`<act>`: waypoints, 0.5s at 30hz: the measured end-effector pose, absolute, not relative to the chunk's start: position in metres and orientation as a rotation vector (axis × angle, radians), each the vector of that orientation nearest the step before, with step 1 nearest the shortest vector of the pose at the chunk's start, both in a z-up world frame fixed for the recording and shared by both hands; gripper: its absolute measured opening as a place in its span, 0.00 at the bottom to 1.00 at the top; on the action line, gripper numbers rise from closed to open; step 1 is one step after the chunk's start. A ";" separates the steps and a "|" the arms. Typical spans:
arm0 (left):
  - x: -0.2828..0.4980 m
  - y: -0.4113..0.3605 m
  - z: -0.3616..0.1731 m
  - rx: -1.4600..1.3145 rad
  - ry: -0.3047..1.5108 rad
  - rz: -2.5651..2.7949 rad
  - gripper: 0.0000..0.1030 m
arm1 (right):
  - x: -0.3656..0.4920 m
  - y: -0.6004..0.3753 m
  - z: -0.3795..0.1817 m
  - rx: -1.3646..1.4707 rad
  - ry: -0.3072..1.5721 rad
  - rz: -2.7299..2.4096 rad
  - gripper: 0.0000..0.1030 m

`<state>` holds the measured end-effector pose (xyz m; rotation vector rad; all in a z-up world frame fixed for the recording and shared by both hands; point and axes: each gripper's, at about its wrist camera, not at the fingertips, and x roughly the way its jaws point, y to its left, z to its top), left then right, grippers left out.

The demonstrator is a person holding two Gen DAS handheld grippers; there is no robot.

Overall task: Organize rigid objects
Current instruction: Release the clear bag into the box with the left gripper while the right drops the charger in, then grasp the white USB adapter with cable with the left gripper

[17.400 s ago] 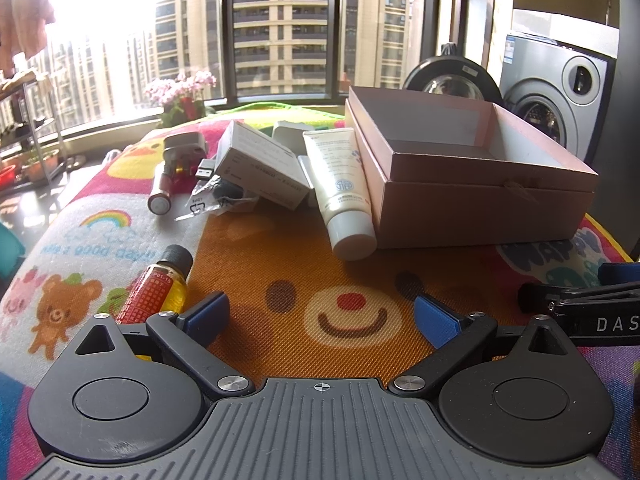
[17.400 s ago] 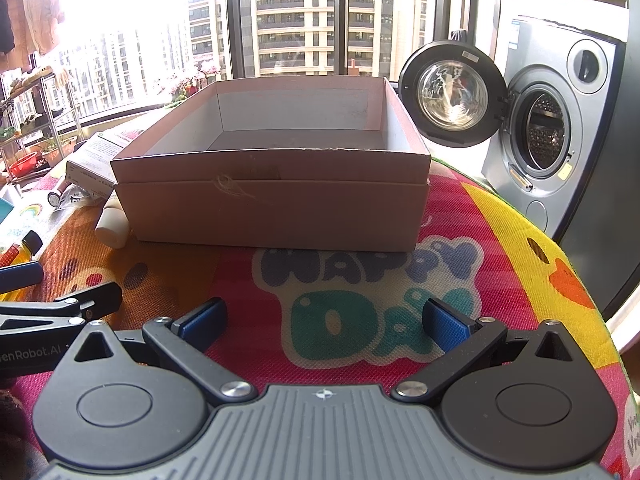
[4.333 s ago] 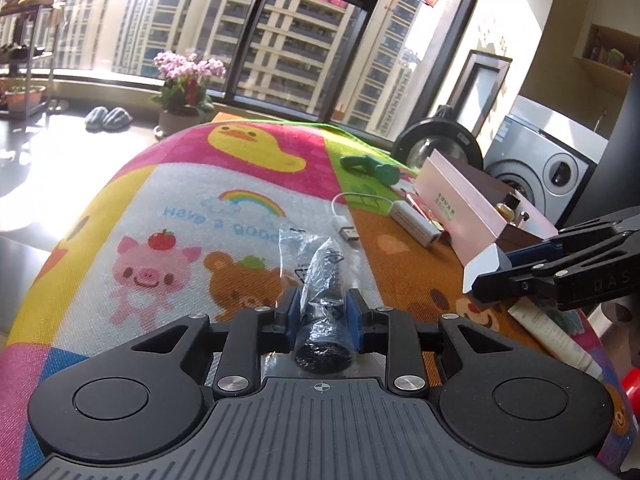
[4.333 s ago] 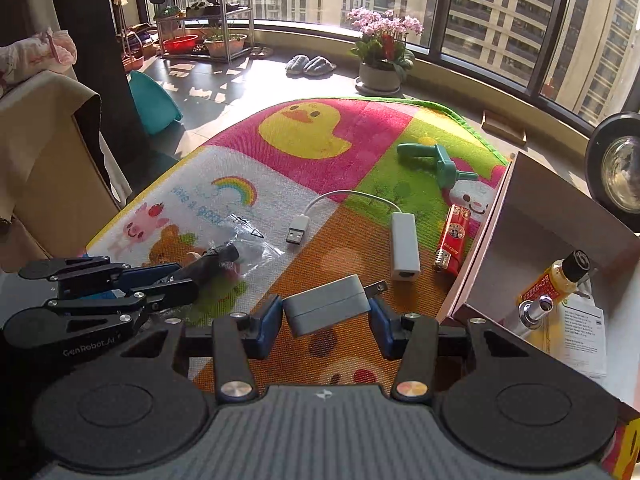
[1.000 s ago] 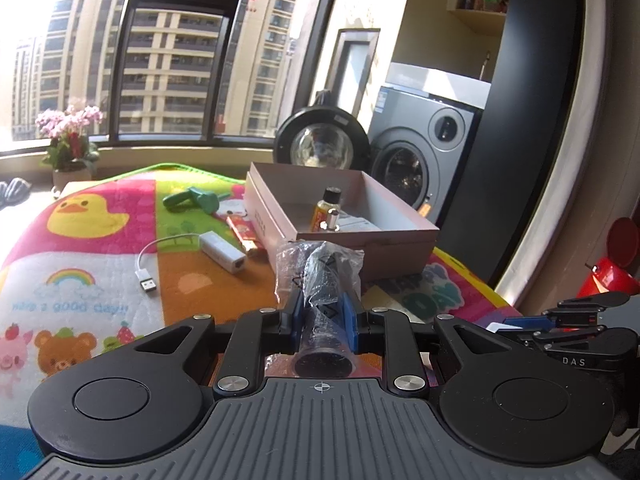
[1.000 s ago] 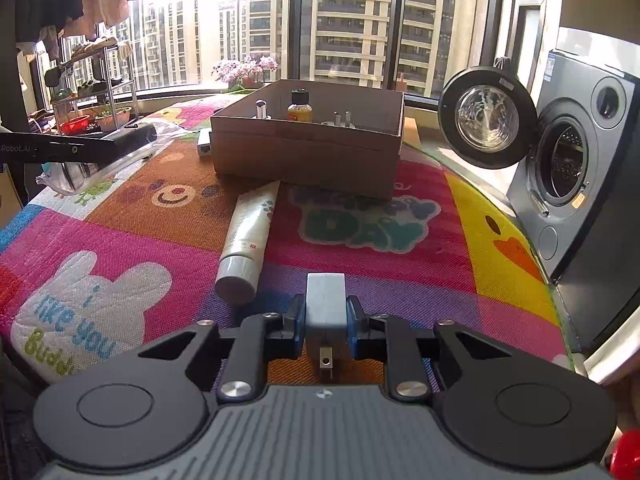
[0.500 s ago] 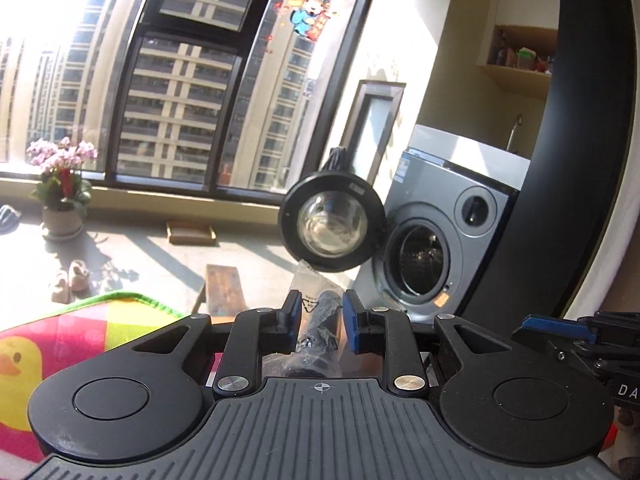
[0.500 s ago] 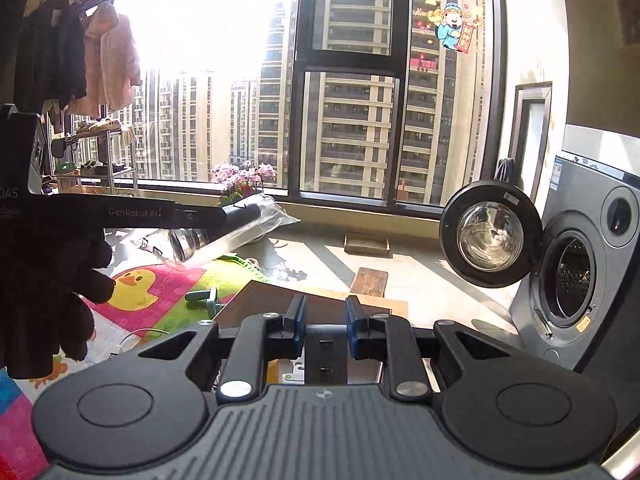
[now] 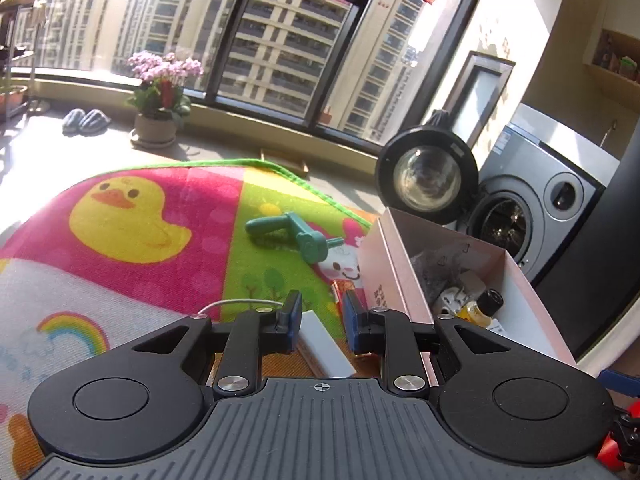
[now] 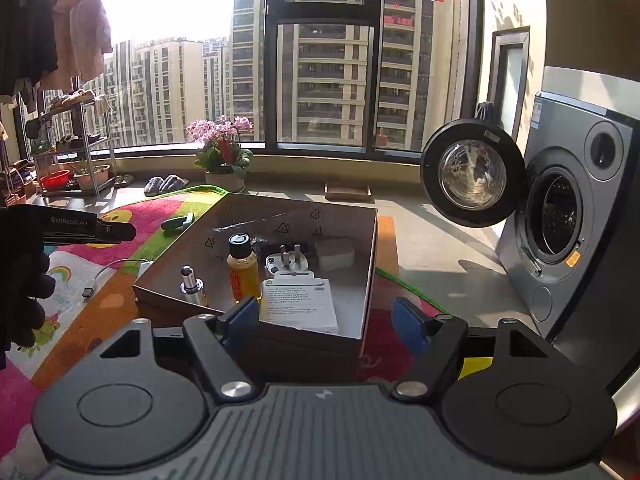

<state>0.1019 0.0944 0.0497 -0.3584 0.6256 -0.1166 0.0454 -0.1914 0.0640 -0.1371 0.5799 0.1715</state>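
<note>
The pink box [image 10: 362, 312] stands on the colourful mat and holds a yellow bottle [image 10: 242, 270], a silver tube [image 10: 191, 285], a white plug [image 10: 286, 266], a grey adapter [image 10: 334, 254], a white carton [image 10: 298, 306] and a bagged dark item [image 9: 434, 268]. My right gripper [image 10: 326, 322] is open and empty over the box's near edge. My left gripper [image 9: 320, 316] is part open and empty above a white USB adapter [image 9: 326, 346], left of the box [image 9: 390, 276]. A red lighter [image 9: 340, 290] and a green tool [image 9: 296, 234] lie on the mat.
A washing machine [image 10: 568, 232] with its door open stands right of the mat. A flower pot [image 10: 224, 168] and slippers [image 10: 164, 184] sit by the window. A shelf rack [image 10: 68, 156] stands far left. The left gripper shows in the right wrist view [image 10: 116, 232].
Both grippers have let go: the bagged item and the grey adapter now lie in the box. My left gripper has moved left and down over the USB adapter.
</note>
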 end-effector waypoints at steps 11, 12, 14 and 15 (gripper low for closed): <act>0.124 0.083 0.027 -0.369 0.711 -0.049 0.24 | -0.005 -0.140 0.000 -0.167 0.695 0.273 0.72; 0.127 0.079 0.026 -0.358 0.722 -0.053 0.24 | -0.006 -0.138 -0.001 -0.181 0.691 0.273 0.72; 0.130 0.071 0.024 -0.329 0.718 -0.058 0.28 | -0.008 -0.135 -0.003 -0.198 0.693 0.276 0.72; 0.131 0.067 0.023 -0.313 0.716 -0.054 0.31 | -0.008 -0.135 -0.003 -0.196 0.695 0.277 0.72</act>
